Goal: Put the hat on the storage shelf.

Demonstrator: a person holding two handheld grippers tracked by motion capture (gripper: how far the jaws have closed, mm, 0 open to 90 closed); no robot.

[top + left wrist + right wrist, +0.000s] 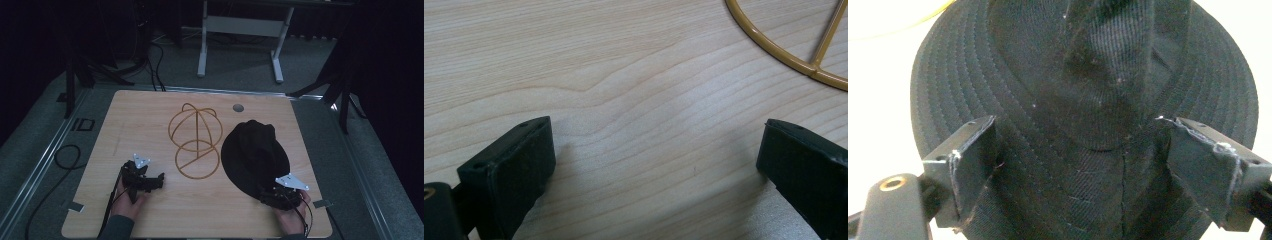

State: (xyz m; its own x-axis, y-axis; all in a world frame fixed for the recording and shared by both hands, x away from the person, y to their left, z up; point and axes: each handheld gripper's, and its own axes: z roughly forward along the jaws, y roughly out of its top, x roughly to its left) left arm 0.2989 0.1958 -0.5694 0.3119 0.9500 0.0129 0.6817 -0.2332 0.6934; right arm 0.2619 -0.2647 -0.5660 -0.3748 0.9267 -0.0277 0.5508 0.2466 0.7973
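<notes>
Near the table's (150, 220) front right corner lay the black hat (255, 150), the right gripper (1080, 165) poised wide open over its brim; the left gripper (651, 165) stood open, empty, beside the wire stand (196, 142); next, seemingly, pinching the brim.

Hat (254, 150) on table (150, 115), right of wire stand (195, 141); right claw (276, 196) at hat's near brim; left claw (161, 180) near stand's base.

I'm working in a lab: pale wooden desk (150, 210), black curtains (390, 60), grey carpet (240, 70), loose cables (65, 160).
</notes>
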